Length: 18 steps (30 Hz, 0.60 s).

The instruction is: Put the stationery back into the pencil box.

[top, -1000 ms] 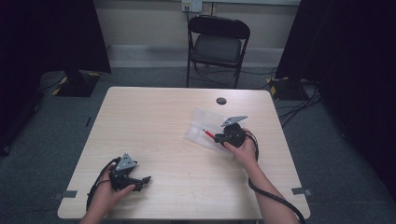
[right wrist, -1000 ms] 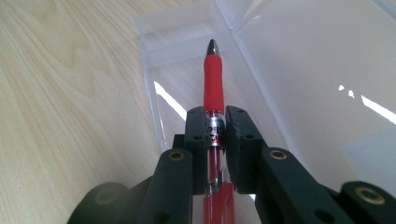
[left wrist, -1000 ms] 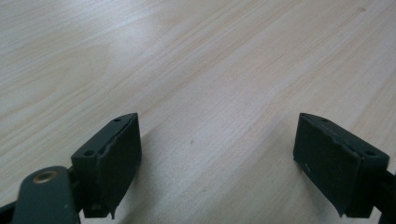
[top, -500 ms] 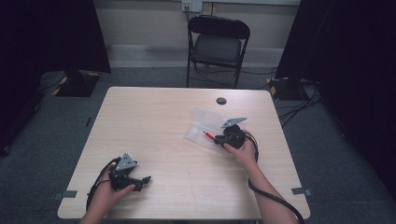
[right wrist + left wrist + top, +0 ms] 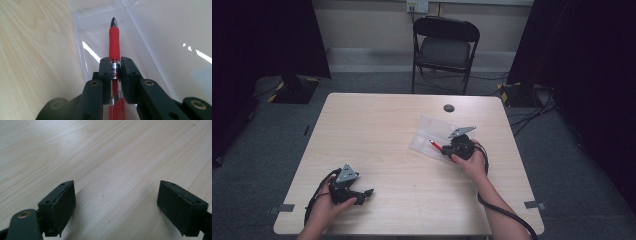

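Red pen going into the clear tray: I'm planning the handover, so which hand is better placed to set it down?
The right. The right gripper is shut on the red pen over the clear tray; the left gripper sits open, far off.

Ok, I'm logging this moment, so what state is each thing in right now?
Right gripper: shut on the red pen.
Red pen: clamped by its barrel, tip pointing away over the clear tray.
Clear tray: flat on the table, open on top.
Left gripper: open, nothing between its jaws, low over bare wood.
Folding chair: unfolded, seat vacant.
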Motion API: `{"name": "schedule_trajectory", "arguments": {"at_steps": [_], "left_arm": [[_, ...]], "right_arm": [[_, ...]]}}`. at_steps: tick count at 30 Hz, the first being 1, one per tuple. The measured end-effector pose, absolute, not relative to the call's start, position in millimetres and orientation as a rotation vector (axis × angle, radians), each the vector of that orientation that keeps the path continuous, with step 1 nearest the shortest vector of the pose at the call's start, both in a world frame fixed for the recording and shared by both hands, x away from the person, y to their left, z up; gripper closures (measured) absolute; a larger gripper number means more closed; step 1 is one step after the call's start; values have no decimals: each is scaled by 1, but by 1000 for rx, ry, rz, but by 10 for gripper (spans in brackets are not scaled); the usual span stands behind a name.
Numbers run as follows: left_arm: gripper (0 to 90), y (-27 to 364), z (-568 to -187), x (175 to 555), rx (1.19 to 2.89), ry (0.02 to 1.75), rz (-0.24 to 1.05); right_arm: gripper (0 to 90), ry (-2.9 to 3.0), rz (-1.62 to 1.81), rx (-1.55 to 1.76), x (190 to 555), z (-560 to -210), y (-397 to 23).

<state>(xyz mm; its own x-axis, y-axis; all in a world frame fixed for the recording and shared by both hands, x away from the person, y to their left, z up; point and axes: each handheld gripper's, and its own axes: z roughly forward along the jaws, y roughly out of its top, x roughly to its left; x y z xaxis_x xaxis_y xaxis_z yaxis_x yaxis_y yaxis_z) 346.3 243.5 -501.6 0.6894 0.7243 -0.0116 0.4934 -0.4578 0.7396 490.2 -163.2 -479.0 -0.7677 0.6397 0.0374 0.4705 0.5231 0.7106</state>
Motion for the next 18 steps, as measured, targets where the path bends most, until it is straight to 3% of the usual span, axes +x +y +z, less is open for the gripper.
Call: {"name": "schedule_trajectory", "arguments": {"at_steps": [8,18], "left_arm": [[150,244,-502,346,2150,928,395],[150,244,-502,346,2151,928,395]], "right_arm": [[740,2518,1104,965,489,-477,-165],[487,2483,1201,972,485,-471,-173]]}}
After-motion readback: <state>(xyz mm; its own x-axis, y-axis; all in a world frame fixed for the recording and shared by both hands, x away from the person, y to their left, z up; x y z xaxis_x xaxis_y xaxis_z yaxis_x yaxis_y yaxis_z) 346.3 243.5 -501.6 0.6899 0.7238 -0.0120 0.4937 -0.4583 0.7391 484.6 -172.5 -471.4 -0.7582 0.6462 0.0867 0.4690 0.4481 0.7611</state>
